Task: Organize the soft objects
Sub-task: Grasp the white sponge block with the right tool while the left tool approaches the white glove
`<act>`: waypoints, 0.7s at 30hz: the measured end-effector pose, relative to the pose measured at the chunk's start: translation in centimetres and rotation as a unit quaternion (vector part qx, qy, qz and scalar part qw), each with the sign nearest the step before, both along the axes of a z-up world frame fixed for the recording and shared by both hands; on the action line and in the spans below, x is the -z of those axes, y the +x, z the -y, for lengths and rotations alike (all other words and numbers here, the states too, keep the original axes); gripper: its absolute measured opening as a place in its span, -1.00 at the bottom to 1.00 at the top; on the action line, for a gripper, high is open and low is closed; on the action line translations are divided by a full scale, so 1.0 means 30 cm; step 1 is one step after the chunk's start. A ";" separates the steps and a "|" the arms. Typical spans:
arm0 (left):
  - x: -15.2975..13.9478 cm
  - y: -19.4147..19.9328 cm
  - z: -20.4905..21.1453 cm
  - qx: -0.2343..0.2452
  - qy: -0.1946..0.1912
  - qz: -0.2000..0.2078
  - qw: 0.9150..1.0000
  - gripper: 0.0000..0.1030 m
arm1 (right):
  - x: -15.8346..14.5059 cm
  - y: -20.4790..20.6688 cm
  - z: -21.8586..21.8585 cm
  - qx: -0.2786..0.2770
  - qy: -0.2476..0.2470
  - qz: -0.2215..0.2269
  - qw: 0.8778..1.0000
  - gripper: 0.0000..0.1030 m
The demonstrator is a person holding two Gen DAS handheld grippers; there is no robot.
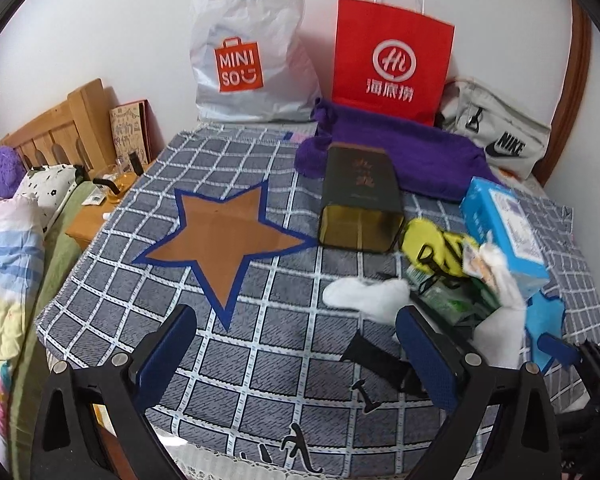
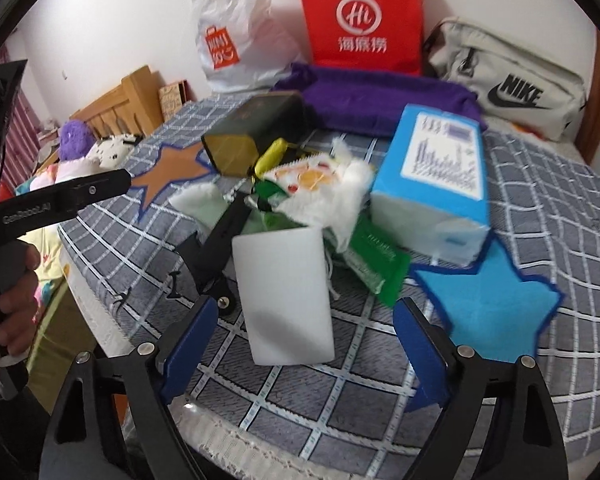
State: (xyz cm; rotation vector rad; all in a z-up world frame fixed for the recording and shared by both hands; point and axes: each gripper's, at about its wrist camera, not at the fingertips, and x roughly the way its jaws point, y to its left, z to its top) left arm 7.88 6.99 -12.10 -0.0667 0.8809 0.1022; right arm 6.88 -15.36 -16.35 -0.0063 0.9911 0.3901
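Note:
A pile of objects lies on the checked cloth [image 1: 260, 320]: a white sock [image 1: 364, 298], a yellow soft item [image 1: 428, 240], green packets [image 1: 452, 300], a white foam block [image 2: 284, 296] and white fluffy cloth [image 2: 340, 196]. A brown star patch [image 1: 224, 236] and a blue star patch [image 2: 492, 300] mark the cloth. My left gripper [image 1: 300, 344] is open and empty, just left of the pile. My right gripper [image 2: 300, 340] is open, its jaws either side of the foam block without touching it.
A dark tin box [image 1: 360, 200] lies on its side beside a blue carton [image 2: 436, 176]. A purple pouch [image 1: 400, 152], a red paper bag [image 1: 392, 60], a white Miniso bag [image 1: 248, 52] and a Nike bag [image 1: 500, 132] stand at the back. A bed [image 1: 12, 240] is at left.

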 end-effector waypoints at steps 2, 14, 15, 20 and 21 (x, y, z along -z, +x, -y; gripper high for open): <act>0.030 0.008 0.002 0.006 0.000 -0.013 1.000 0.96 | 0.033 0.017 -0.010 0.002 -0.004 -0.012 1.000 0.72; 0.192 0.050 0.077 0.026 0.019 -0.092 0.995 0.96 | -0.004 -0.029 0.022 -0.030 0.004 0.003 1.000 -0.03; 0.203 0.057 0.087 0.027 0.020 -0.097 0.995 0.95 | -0.019 -0.040 0.039 -0.031 0.009 0.008 0.999 -0.03; 0.258 0.092 0.145 0.036 0.023 -0.119 0.992 0.94 | -0.054 -0.052 0.119 -0.013 0.020 0.027 0.999 -0.03; 0.260 0.096 0.152 0.035 0.018 -0.115 0.993 0.91 | -0.056 -0.054 0.137 -0.008 0.025 0.028 0.999 -0.03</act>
